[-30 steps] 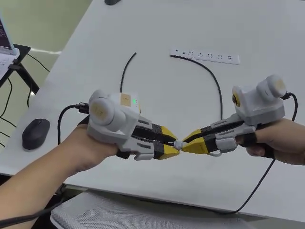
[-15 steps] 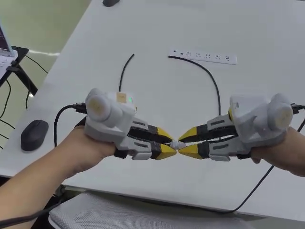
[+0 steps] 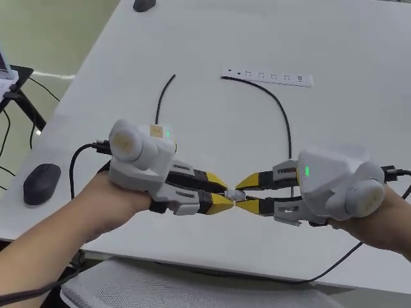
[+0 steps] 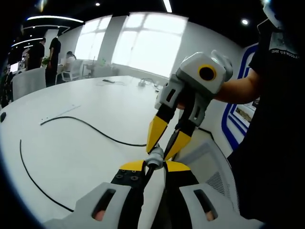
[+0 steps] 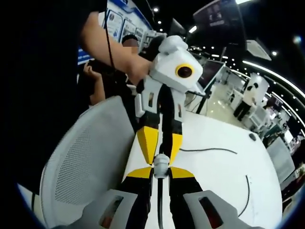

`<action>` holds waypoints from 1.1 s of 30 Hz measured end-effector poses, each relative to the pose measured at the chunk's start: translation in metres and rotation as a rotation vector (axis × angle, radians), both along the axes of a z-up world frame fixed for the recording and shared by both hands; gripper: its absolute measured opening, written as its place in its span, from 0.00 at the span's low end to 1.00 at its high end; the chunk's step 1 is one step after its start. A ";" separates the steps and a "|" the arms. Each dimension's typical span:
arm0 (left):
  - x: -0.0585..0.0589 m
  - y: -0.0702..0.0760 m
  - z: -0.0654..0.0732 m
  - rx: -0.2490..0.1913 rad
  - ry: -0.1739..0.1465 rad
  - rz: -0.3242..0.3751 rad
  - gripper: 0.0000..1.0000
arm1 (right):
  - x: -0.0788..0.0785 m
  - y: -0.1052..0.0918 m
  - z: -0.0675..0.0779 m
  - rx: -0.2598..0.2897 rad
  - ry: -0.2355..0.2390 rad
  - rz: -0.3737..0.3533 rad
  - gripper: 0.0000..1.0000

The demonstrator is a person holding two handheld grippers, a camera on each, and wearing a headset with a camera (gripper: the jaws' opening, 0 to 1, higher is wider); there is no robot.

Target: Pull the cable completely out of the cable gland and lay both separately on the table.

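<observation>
Worktop [image 3: 212, 38]: white; work held in the air above its near edge.
Left gripper [image 3: 227, 196]: clenched on cable [image 4: 147, 173].
Right gripper [image 3: 243, 194]: clamped on cable gland [image 3: 235, 194].
Advice: draw straight apart along the cable axis, without twisting or slackening.

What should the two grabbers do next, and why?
Probably pull the left gripper slowly straight away from the right gripper. They meet tip to tip above the table. The right seems to pinch the cable gland and the left the cable, which is not yet out of the gland.
</observation>
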State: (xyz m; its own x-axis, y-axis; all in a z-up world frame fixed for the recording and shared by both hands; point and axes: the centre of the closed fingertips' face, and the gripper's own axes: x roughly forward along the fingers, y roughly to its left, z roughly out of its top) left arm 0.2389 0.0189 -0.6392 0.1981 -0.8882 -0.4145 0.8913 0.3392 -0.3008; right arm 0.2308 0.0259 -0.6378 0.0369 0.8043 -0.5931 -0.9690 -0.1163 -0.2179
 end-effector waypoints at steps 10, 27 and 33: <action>-0.002 -0.002 0.000 0.008 -0.010 0.001 0.15 | -0.001 -0.002 0.001 0.002 0.015 -0.011 0.08; 0.002 -0.001 0.002 0.014 -0.052 0.001 0.15 | 0.012 -0.016 0.013 0.066 0.126 -0.204 0.15; 0.004 0.000 0.003 0.012 -0.065 0.004 0.15 | 0.017 -0.024 0.004 0.068 0.120 -0.326 0.17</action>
State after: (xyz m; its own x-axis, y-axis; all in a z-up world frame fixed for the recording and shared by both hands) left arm 0.2428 0.0186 -0.6361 0.2288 -0.8823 -0.4114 0.9073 0.3464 -0.2383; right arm 0.2479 0.0017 -0.6341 0.2312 0.7995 -0.5544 -0.9720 0.2140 -0.0968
